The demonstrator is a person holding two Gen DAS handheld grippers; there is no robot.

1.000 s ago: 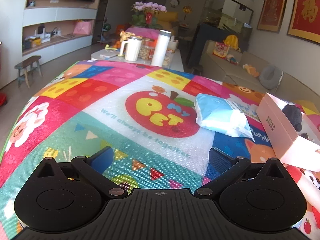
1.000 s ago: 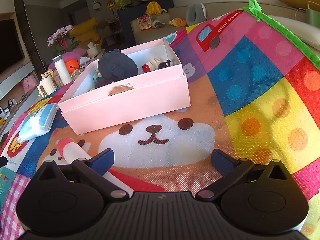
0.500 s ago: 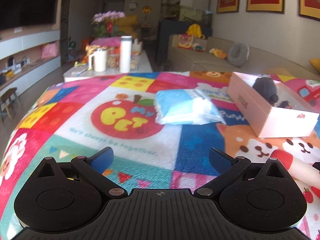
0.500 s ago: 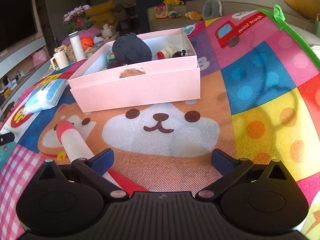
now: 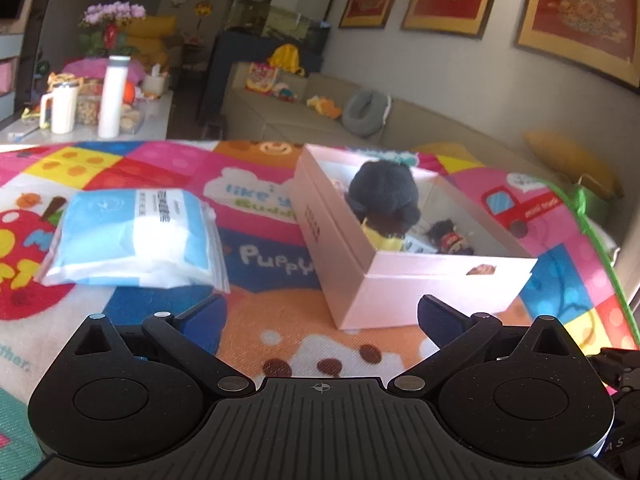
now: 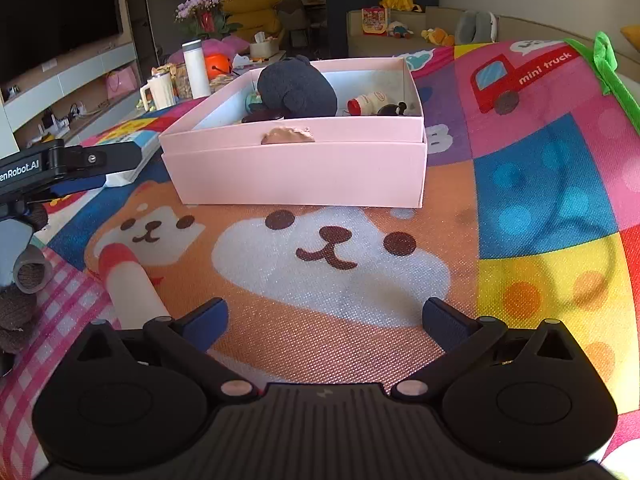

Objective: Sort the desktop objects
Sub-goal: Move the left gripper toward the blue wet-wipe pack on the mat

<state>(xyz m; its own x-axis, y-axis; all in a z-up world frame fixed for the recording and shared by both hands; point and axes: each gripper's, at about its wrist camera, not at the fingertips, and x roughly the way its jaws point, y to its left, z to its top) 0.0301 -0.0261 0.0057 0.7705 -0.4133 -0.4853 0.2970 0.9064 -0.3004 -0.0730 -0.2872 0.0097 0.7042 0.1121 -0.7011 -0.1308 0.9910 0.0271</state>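
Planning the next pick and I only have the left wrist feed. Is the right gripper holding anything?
Observer: No. The right gripper is open, with only the mat between its fingers.
Operator: Anything loose on the mat that I can't see?
Observer: A white tube with a red cap lies close by the right gripper's left finger, outside the pink box.
Operator: What's in the box next to the dark plush?
Observer: A small white bottle with a red cap lies on its side beside the dark plush.
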